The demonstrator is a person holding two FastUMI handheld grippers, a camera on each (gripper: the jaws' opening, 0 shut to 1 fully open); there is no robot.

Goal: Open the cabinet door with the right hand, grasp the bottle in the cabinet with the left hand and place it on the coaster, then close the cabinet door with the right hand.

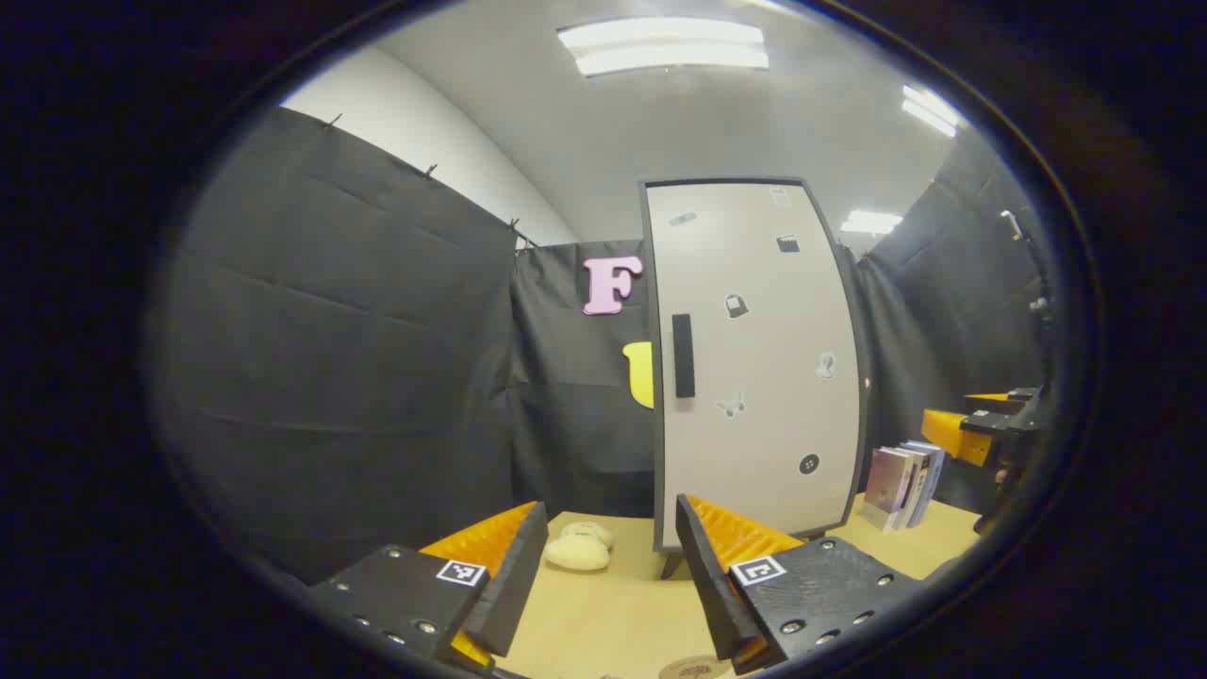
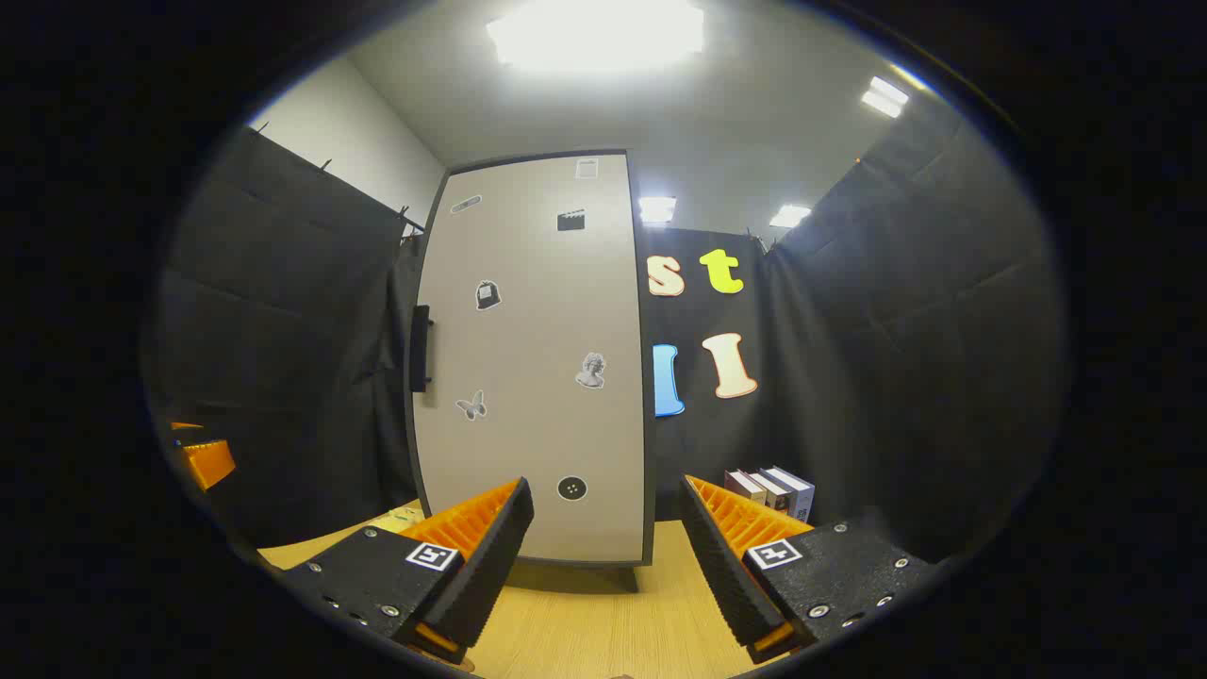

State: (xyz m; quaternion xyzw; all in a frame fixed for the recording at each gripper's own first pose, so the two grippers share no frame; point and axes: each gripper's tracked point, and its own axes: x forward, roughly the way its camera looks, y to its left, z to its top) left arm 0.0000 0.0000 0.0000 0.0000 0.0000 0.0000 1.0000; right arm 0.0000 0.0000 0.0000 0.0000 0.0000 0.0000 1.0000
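Right hand-held gripper (image 2: 603, 556) fingers apart, empty; tall grey cabinet door (image 2: 533, 358) ahead, vertical black handle (image 2: 421, 349) up-left.

No legible text on cabinet door (image 2: 533, 358): picture stickers only. Book spines (image 1: 905, 483) too small, poss. printed. Fingers carry coded square markers (image 2: 433, 555).

Both views sit low over the table (image 1: 603, 613) — facing the shut cabinet door (image 1: 754, 377), shared.

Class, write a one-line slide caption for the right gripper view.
Open right gripper faces the closed grey cabinet door.
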